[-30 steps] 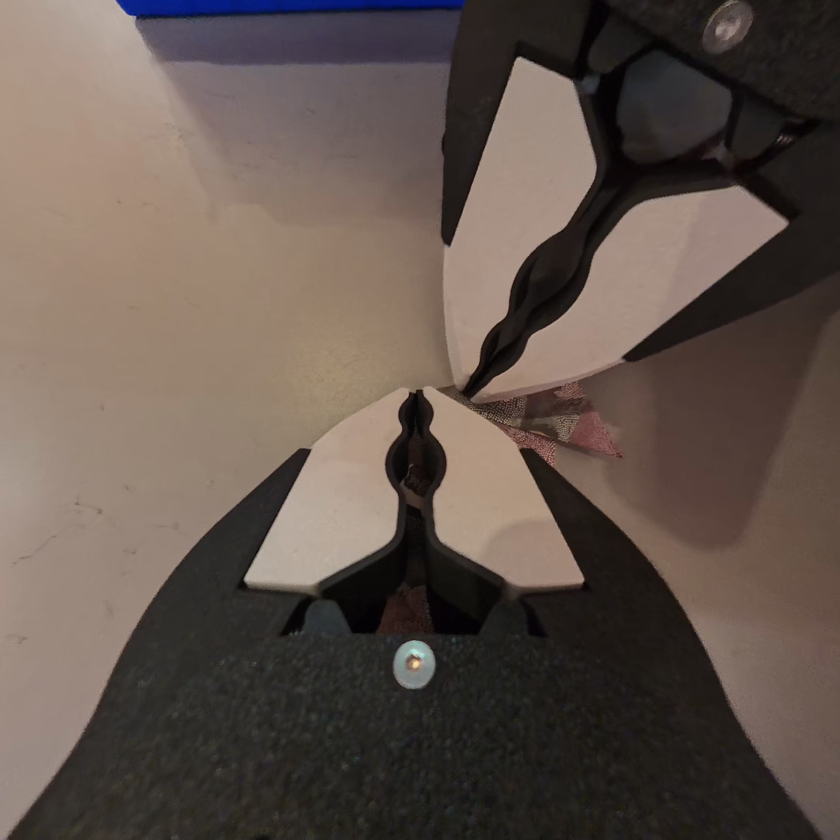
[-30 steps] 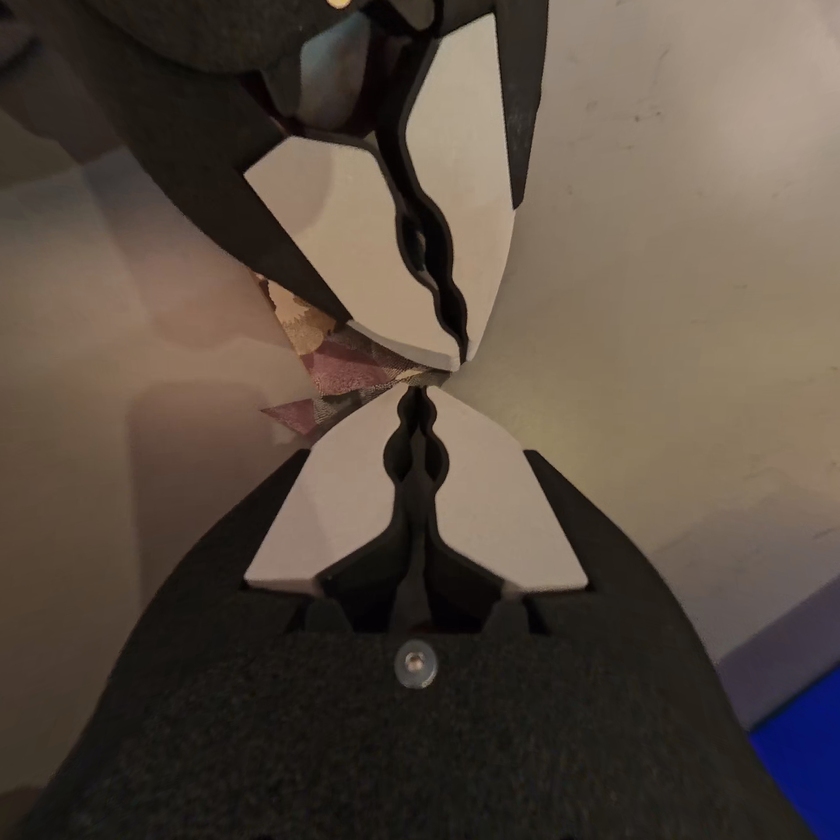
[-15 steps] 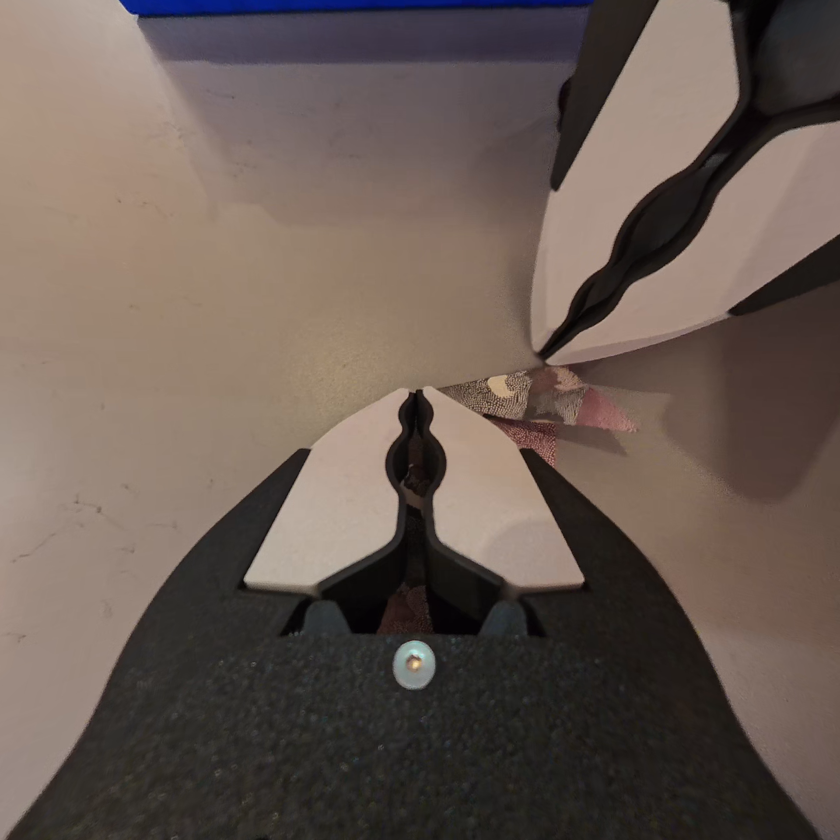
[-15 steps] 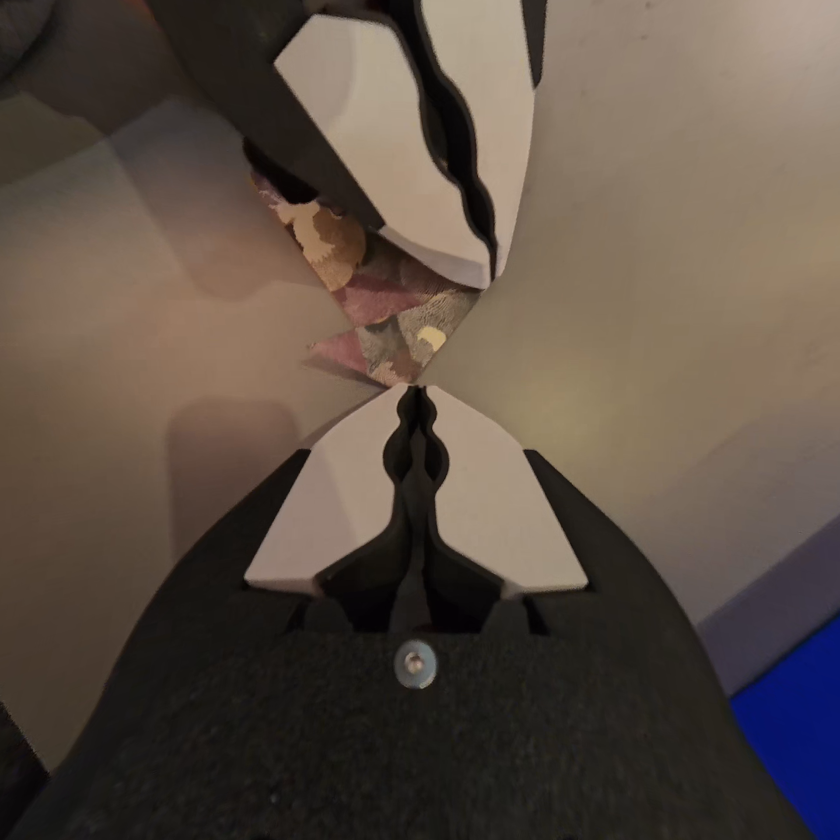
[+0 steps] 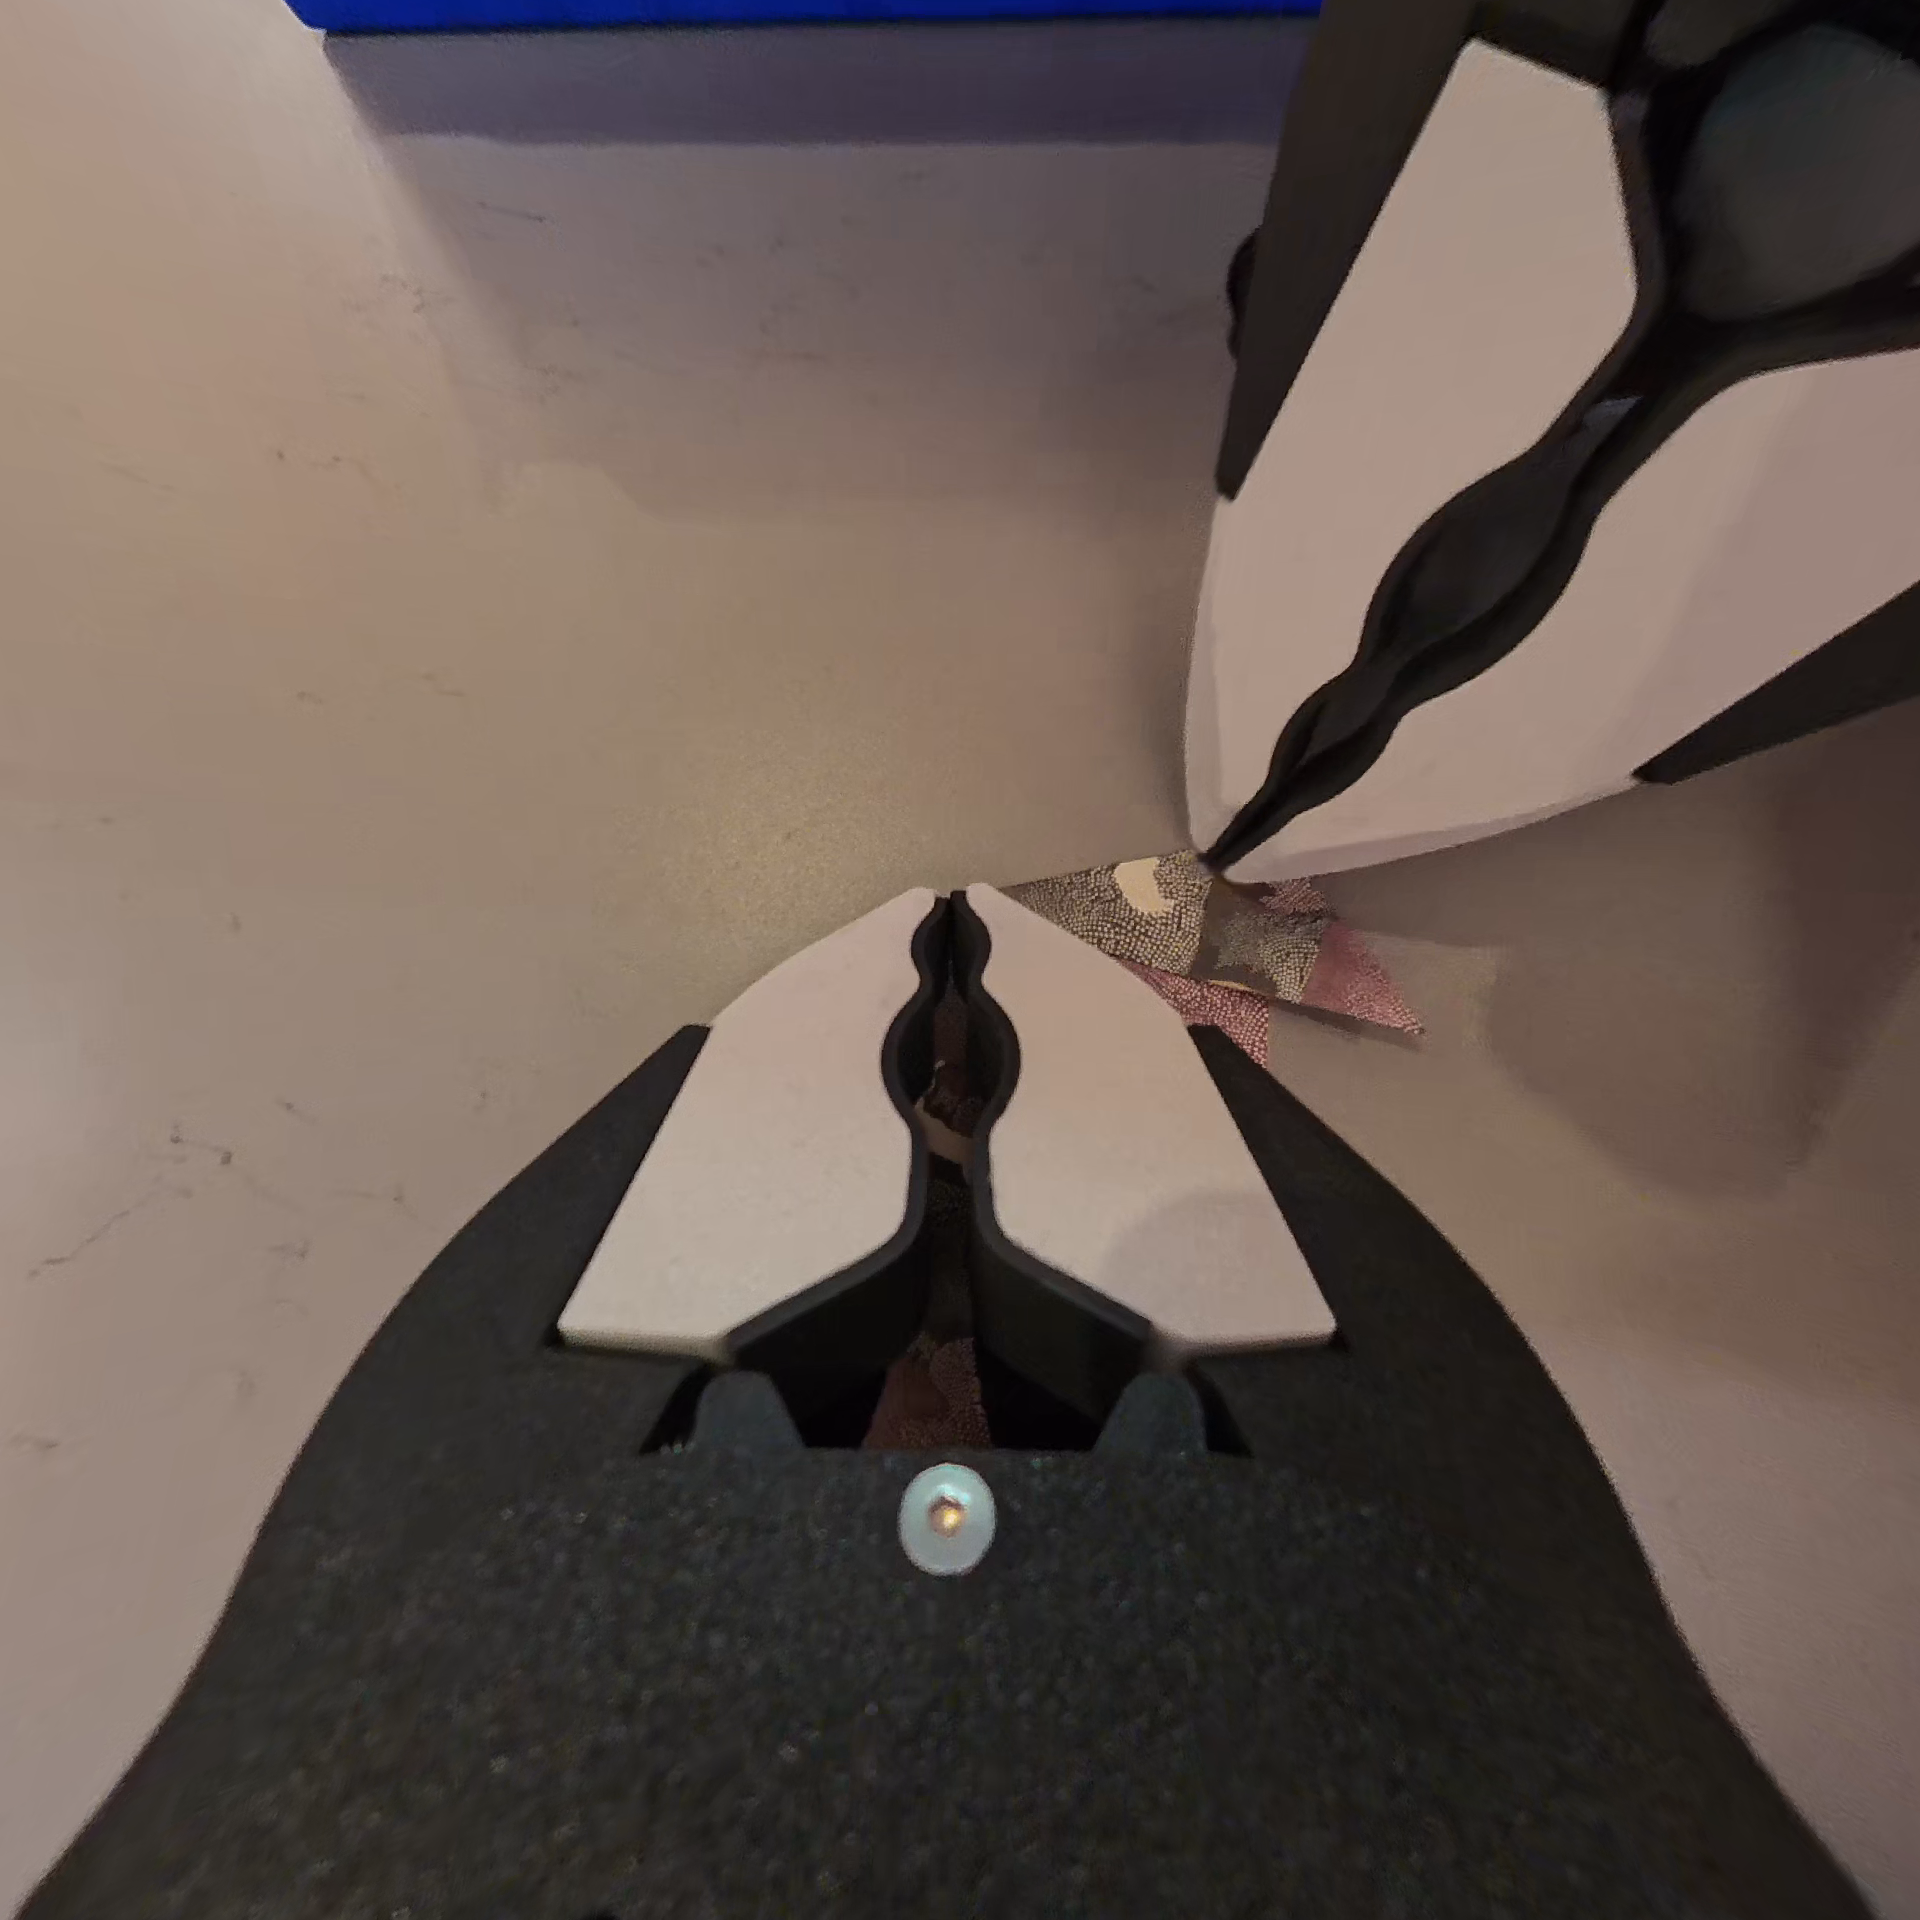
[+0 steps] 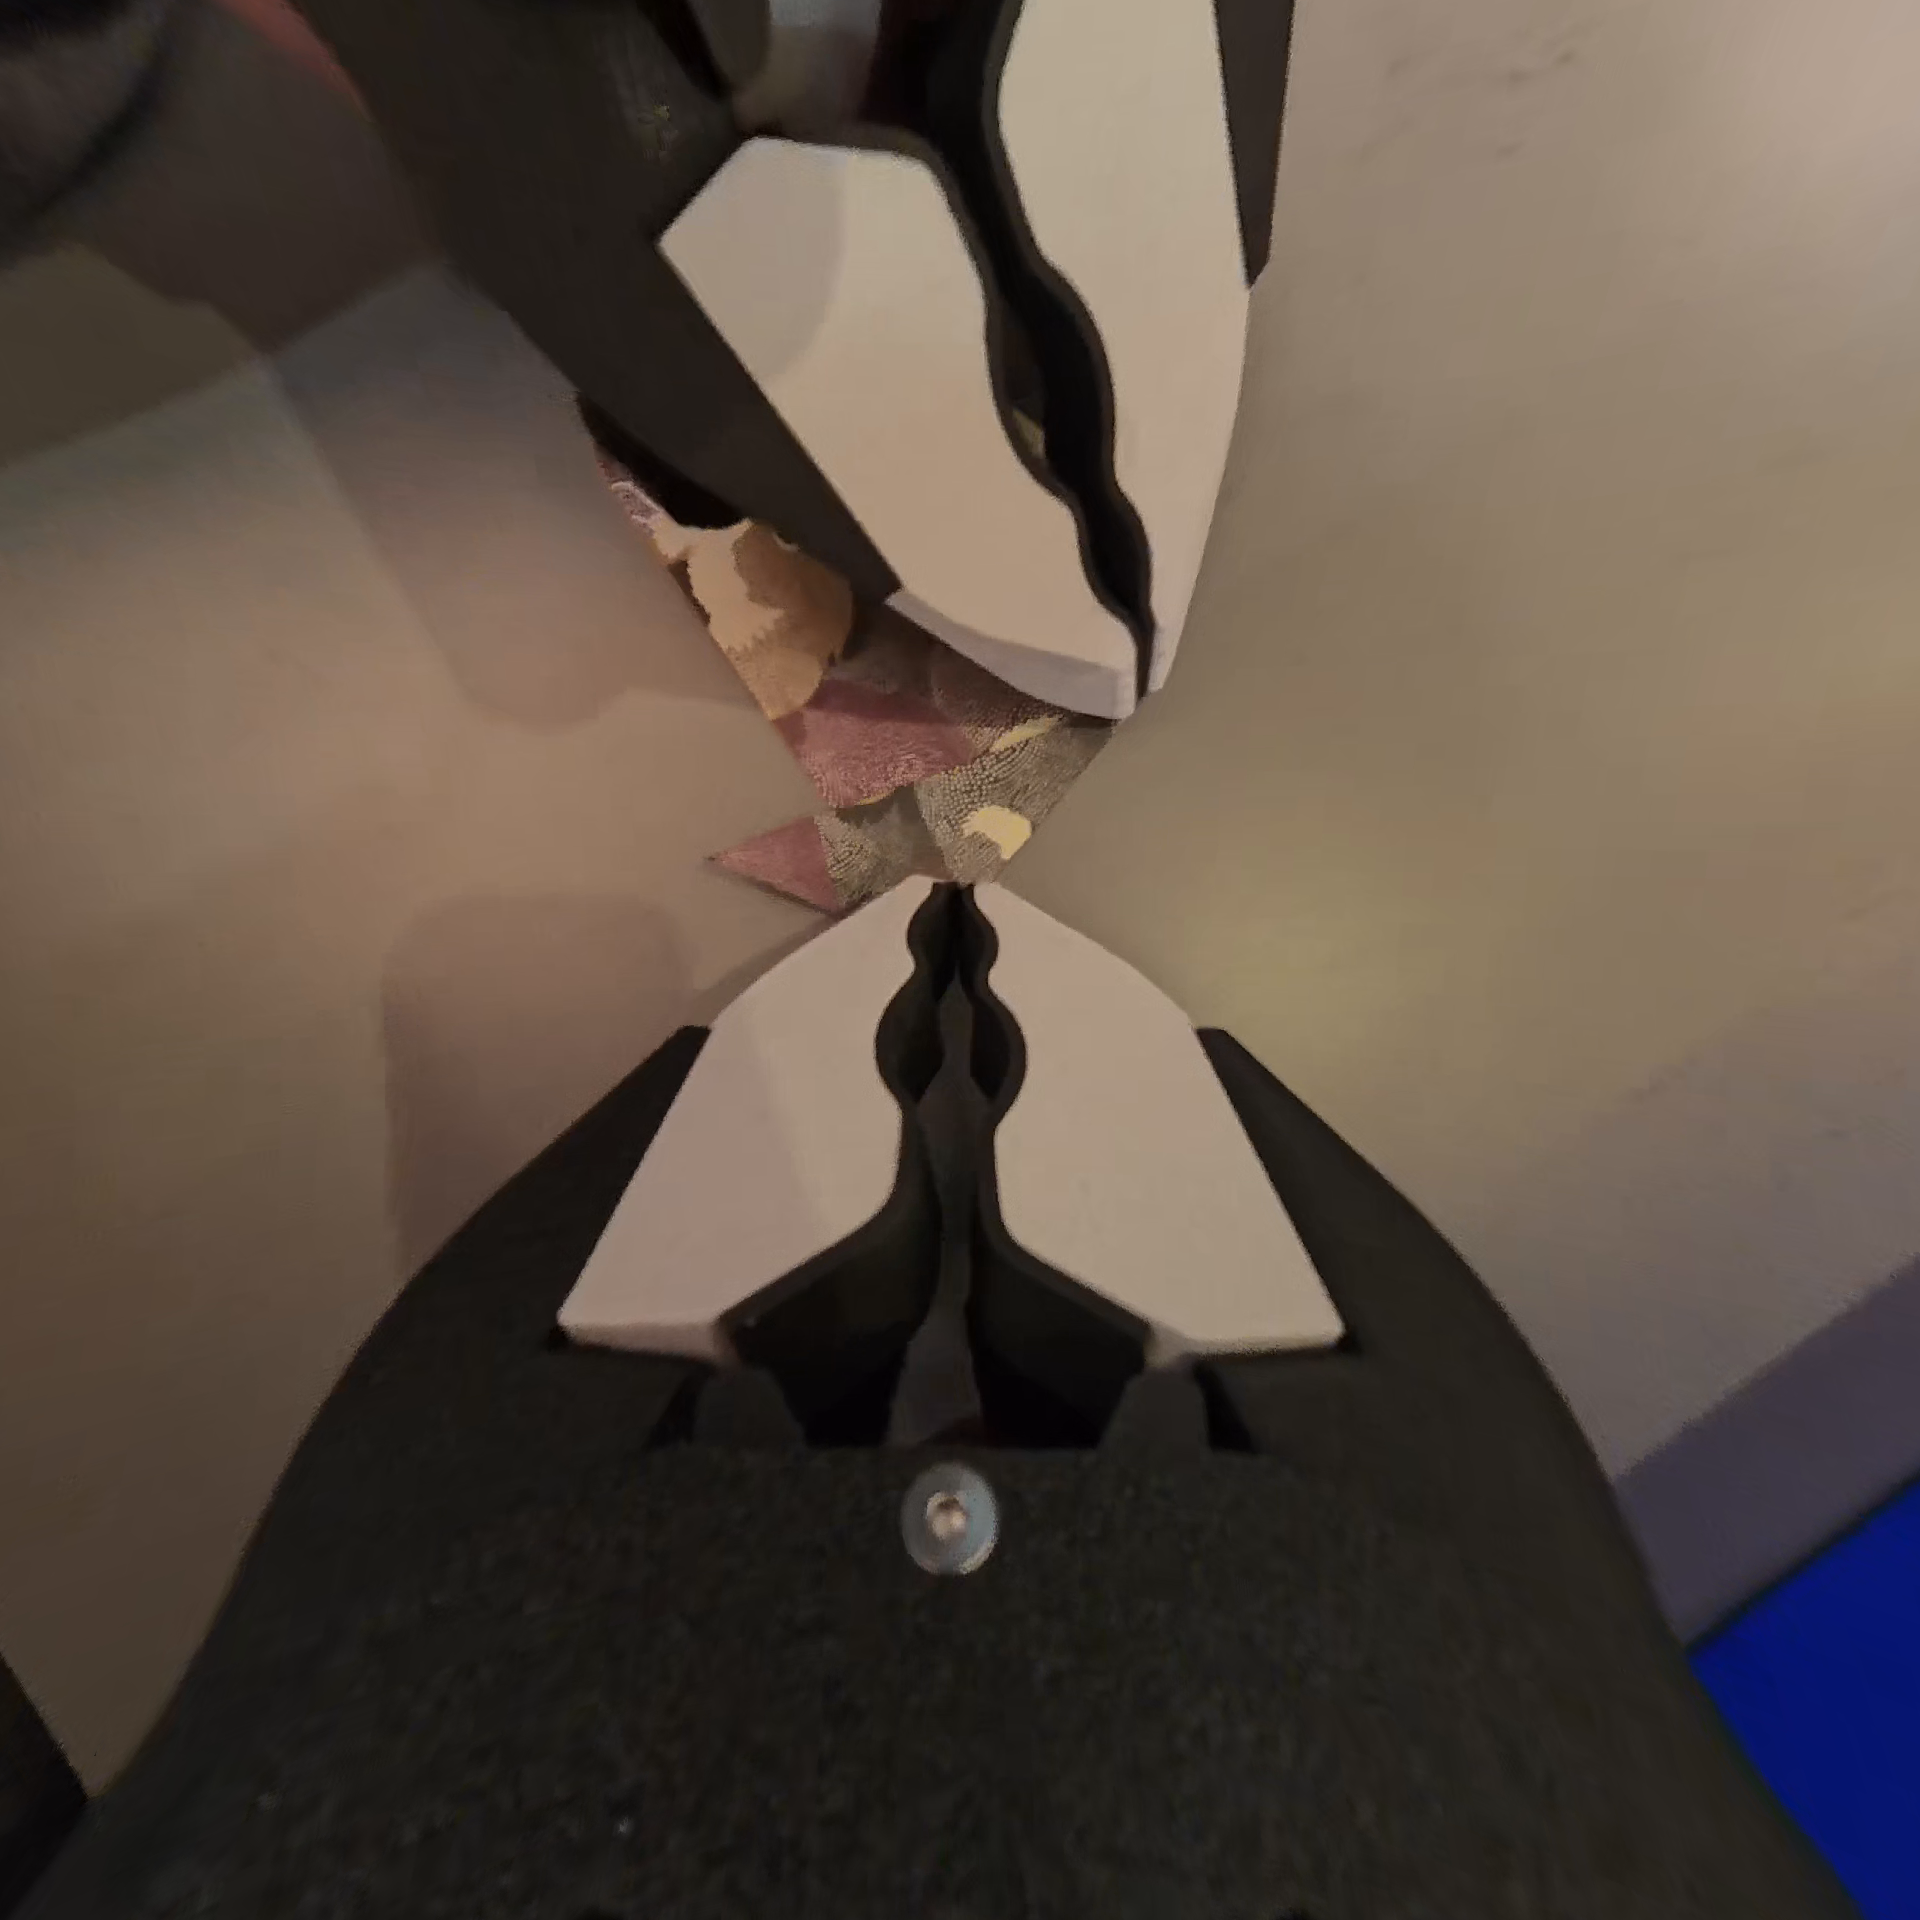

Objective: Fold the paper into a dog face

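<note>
Left wrist view: the left hand-held gripper (image 5: 954, 896) points forward and down at a beige counter (image 5: 468, 623), its white fingers pressed together. Patterned paper (image 5: 1195, 925) shows in the slot between them, so it is clamped on the paper. The folded paper, grey, mauve and cream, sticks out just right of its tip, lying low over the counter. The right hand-held gripper (image 5: 1210, 857) comes in from the upper right, tilted steeply down, fingers closed, its tip touching the paper's top edge.

In the right wrist view, the right hand-held gripper (image 6: 956, 888) has its closed tip at the paper's (image 6: 904, 748) near corner; whether it pinches the paper or only presses on it I cannot tell. The left hand-held gripper (image 6: 1138, 686) slants in from above, over the paper's far side. A blue object (image 6: 1829, 1683) lies at the lower right.
</note>
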Tool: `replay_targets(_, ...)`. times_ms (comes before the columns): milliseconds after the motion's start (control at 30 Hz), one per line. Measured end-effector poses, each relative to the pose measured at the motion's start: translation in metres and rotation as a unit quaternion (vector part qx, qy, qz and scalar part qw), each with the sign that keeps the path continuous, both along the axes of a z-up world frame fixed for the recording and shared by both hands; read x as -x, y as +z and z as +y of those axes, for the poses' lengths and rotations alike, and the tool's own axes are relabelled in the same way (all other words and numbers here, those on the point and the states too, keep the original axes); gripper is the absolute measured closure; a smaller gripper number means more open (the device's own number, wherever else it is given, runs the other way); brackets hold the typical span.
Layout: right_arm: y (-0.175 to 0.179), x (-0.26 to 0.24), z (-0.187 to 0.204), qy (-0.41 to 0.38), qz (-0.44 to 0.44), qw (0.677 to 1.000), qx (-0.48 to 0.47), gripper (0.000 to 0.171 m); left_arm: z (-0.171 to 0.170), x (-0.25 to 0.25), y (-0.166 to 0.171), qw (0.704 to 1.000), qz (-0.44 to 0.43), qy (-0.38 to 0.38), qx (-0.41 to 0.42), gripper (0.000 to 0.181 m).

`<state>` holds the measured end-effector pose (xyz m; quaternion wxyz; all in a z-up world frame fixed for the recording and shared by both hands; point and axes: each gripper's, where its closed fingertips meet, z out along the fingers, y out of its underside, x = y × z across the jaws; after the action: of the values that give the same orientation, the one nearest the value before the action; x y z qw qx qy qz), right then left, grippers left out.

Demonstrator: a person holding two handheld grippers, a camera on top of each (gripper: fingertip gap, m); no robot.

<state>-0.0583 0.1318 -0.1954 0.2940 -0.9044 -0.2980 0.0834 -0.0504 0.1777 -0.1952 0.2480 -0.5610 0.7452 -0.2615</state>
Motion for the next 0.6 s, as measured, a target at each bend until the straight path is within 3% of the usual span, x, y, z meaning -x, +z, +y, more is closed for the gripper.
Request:
replay_targets(333,0.004,0.002,-0.013,0.013,-0.011,1.000,0.021,0.171,0.000,0.000,0.000,1.000,0.001,0.012,0.000,0.181)
replay_targets(467,0.037,0.012,0.007,-0.003,0.074,0.996,-0.041,0.171,0.001,0.000,0.000,0.998,0.005,0.070,-0.009,0.181)
replay_targets(600,0.006,0.007,0.005,0.019,0.027,0.999,-0.006,0.171,0.005,0.007,0.000,0.985,0.008,0.174,-0.007,0.181)
